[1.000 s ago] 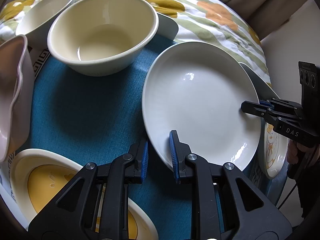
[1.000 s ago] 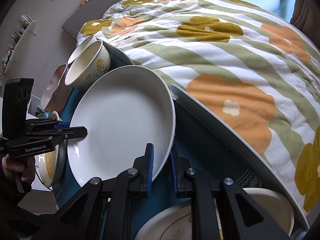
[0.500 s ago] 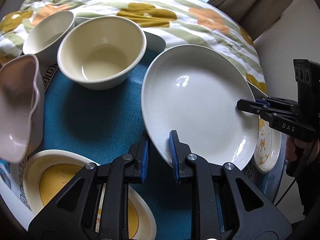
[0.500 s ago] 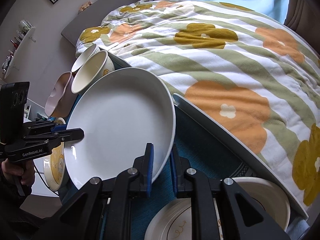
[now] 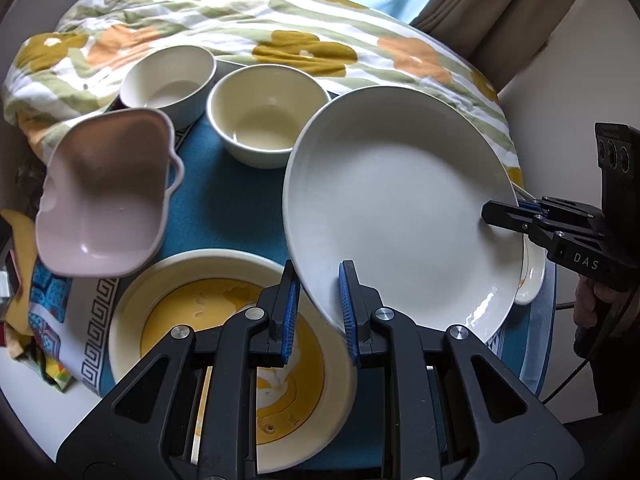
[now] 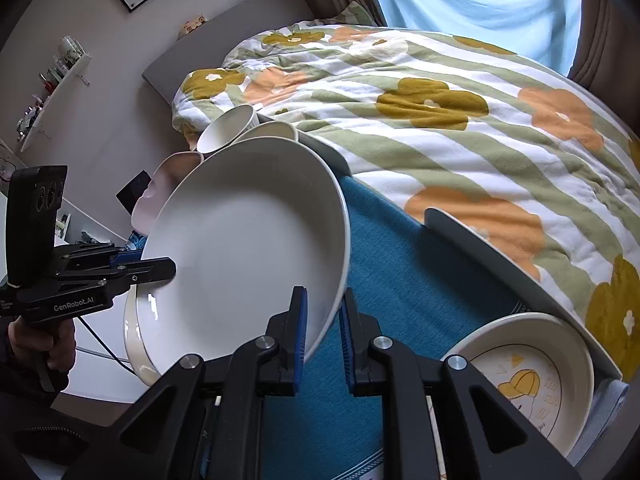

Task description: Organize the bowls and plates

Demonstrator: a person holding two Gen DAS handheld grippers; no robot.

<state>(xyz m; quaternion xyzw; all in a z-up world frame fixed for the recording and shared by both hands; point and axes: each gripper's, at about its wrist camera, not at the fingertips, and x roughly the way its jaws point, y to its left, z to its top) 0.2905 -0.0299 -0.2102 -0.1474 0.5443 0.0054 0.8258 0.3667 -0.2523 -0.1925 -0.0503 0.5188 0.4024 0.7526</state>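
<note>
A large white plate point(image 5: 400, 208) hangs tilted above the blue mat point(image 5: 224, 208), carried by both grippers. My left gripper point(image 5: 319, 282) is shut on its near rim in the left wrist view. My right gripper point(image 5: 491, 213) pinches the opposite rim there. In the right wrist view the white plate point(image 6: 248, 248) is clamped at its edge by my right gripper point(image 6: 324, 302), with my left gripper point(image 6: 166, 268) shut on the far side. A yellow-centred plate point(image 5: 192, 312) lies below the left gripper. Two cream bowls point(image 5: 264, 124) point(image 5: 168, 80) and a pink bowl point(image 5: 108, 200) stand behind.
A cartoon-printed plate point(image 6: 532, 384) rests on the blue mat point(image 6: 400, 280) at the lower right, beside a grey tray wall point(image 6: 500, 256). A flowered bedspread point(image 6: 440, 120) borders the far side. A person's hand point(image 6: 44, 344) holds the left gripper's handle.
Both grippers have risen with the white plate, lifting it off the mat. Its near rim now hangs over the yellow-centred plate, and the bowls look farther away.
</note>
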